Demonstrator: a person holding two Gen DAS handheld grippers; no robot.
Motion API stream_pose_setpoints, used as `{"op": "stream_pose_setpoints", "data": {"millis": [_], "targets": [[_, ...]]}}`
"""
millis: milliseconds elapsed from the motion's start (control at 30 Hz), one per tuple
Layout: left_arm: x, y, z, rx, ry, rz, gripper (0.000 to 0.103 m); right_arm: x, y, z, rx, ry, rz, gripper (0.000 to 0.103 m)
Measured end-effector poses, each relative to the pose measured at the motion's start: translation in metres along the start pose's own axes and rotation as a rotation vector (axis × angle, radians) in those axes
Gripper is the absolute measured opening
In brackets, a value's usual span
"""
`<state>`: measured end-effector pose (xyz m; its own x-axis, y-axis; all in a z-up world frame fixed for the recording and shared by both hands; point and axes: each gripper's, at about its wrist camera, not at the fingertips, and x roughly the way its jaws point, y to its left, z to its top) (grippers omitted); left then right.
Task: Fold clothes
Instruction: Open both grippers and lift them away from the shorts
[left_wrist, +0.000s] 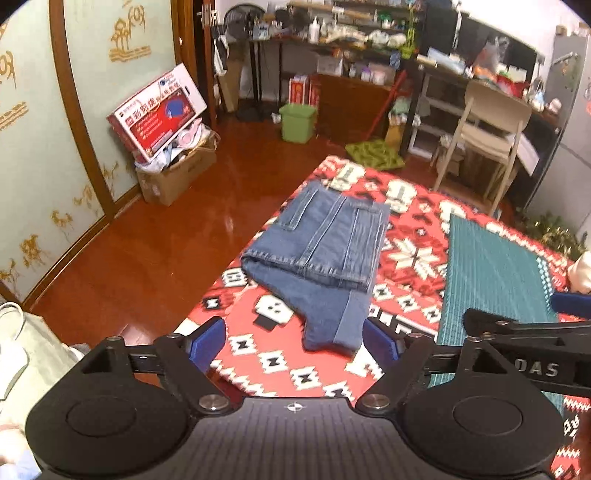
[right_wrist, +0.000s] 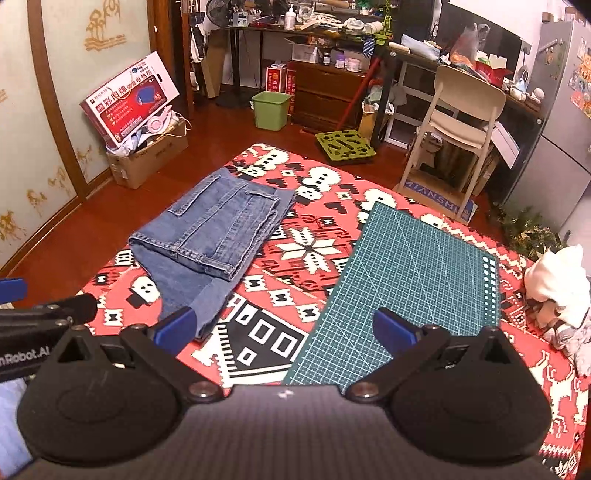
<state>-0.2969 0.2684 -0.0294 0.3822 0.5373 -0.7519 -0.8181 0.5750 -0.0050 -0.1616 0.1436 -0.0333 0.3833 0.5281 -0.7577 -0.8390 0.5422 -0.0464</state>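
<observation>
Two hand-held grippers (left_wrist: 293, 341) (right_wrist: 284, 328), one jeans (left_wrist: 325, 243).

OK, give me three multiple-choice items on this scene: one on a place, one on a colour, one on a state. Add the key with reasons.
1. Where do the jeans lie relative to the cutting mat?
A. On top of it
B. To its left, apart from it
C. Under it

2. What colour is the bin on the floor?
A. Green
B. Blue
C. Black

3. How are the two claws?
A. Both shut on the jeans
B. Left shut, right open
C. Both open and empty

Key: B, patterned red cloth shows between the jeans and the mat; A, the bin is plainly green; C, the left claw and right claw both have spread fingers holding nothing.
</observation>
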Motion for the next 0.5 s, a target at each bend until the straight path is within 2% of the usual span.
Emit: {"op": "stream_pose_setpoints", "data": {"millis": [133, 500], "targets": [[-0.007, -0.001, -0.002, -0.019, -0.013, 0.054, 0.086, -0.006, -0.001, 0.0, 0.028, 0.016, 0.031, 0.103], [-0.01, 0.005, 0.001, -0.049, 0.01, 0.041, 0.087, -0.011, 0.005, 0.002, 0.023, 0.012, 0.015, 0.102]]}}
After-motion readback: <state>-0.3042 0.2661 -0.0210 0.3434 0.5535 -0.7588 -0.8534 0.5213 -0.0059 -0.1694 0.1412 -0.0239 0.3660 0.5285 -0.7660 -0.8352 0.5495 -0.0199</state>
